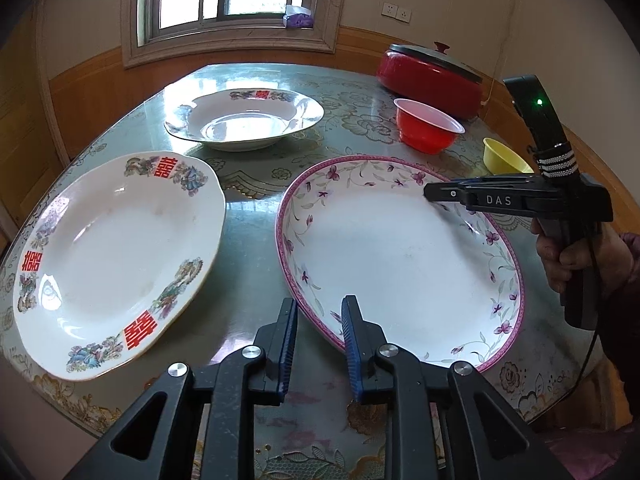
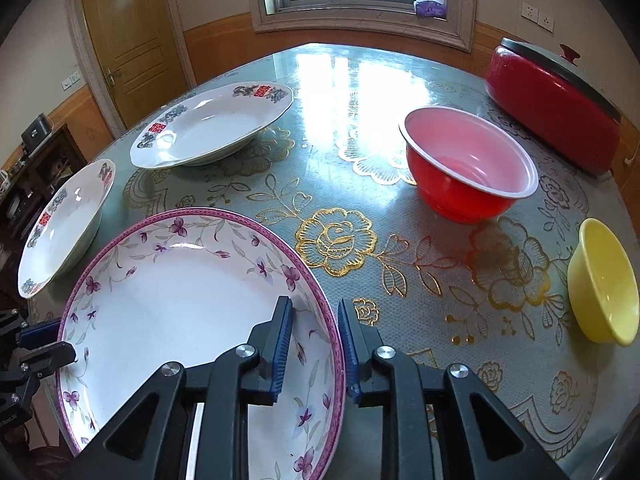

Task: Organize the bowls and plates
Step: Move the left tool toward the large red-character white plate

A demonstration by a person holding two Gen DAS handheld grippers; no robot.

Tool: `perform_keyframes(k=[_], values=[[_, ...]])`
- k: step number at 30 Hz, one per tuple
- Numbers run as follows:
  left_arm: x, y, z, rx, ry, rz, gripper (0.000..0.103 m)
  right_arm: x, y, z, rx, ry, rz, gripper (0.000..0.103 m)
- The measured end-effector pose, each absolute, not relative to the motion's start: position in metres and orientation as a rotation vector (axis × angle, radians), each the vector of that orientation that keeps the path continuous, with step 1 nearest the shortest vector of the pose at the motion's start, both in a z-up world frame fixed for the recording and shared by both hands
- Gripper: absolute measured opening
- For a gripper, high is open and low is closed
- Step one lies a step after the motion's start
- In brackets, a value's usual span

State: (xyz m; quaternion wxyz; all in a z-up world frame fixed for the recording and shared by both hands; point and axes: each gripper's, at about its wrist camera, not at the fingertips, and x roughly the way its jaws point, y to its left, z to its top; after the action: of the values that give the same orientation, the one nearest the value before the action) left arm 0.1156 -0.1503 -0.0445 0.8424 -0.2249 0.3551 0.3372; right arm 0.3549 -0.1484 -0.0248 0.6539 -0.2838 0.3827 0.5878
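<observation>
A large oval plate with a purple floral rim [image 1: 400, 256] lies on the table; it also shows in the right wrist view [image 2: 180, 304]. My left gripper [image 1: 318, 320] is open, its fingers straddling the plate's near rim. My right gripper [image 2: 314, 328] is open, straddling the plate's opposite rim; it shows in the left wrist view [image 1: 432, 194]. Two white plates with red characters lie at the left [image 1: 116, 264] and behind [image 1: 244, 118]. A red bowl [image 2: 468, 164] and a yellow bowl [image 2: 604, 284] stand to the right.
A red lidded pot [image 2: 556, 104] stands at the table's far right. The table [image 2: 360, 92] has a floral cover. A window and a wooden door [image 2: 128, 36] are behind. A dark cabinet [image 2: 36, 168] stands left of the table.
</observation>
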Motion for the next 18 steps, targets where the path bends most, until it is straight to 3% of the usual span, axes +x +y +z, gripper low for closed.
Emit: perform_keyframes(k=[18], values=[[0.075,-0.146,-0.013,-0.481,0.667,0.714,0.023,0.356,-0.163,-0.011,-0.523,0.878,1.184,0.028]])
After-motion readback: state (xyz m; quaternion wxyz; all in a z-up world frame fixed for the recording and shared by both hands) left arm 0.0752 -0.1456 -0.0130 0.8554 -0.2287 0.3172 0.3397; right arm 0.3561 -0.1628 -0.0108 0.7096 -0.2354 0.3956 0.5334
